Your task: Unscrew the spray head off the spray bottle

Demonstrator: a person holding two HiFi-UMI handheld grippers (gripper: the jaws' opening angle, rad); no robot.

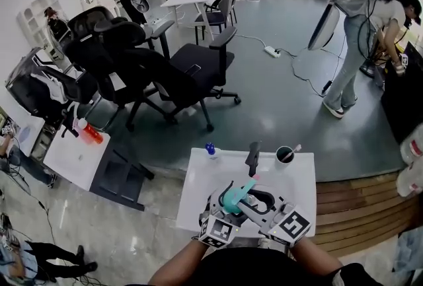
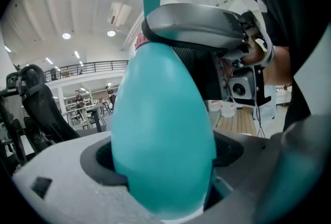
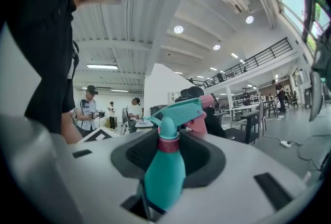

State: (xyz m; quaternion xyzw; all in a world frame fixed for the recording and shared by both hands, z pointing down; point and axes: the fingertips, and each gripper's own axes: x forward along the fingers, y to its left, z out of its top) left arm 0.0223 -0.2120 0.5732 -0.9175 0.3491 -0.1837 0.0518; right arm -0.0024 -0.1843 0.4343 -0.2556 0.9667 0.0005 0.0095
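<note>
A teal spray bottle (image 1: pixel 232 197) hangs over the white table (image 1: pixel 198 185) between my two grippers. My left gripper (image 2: pixel 163 166) is shut on the bottle's fat teal body (image 2: pixel 163 124), which fills the gap between its dark pads. In the right gripper view the neck with its pink collar (image 3: pixel 168 144) stands between the jaws of my right gripper (image 3: pixel 168 158), with dark gaps on both sides of it. The teal spray head (image 3: pixel 178 112) and its pink trigger (image 3: pixel 199 120) rise past the pads. The left gripper view shows one grey right gripper finger (image 2: pixel 196 21) lying across the bottle's top.
On the table's far edge stand a small blue-capped bottle (image 1: pixel 210 149), a dark upright object (image 1: pixel 252 158) and a black cup (image 1: pixel 285 154) with a stick in it. Black office chairs (image 1: pixel 192 73) stand beyond. A wooden platform (image 1: pixel 357 205) lies to the right.
</note>
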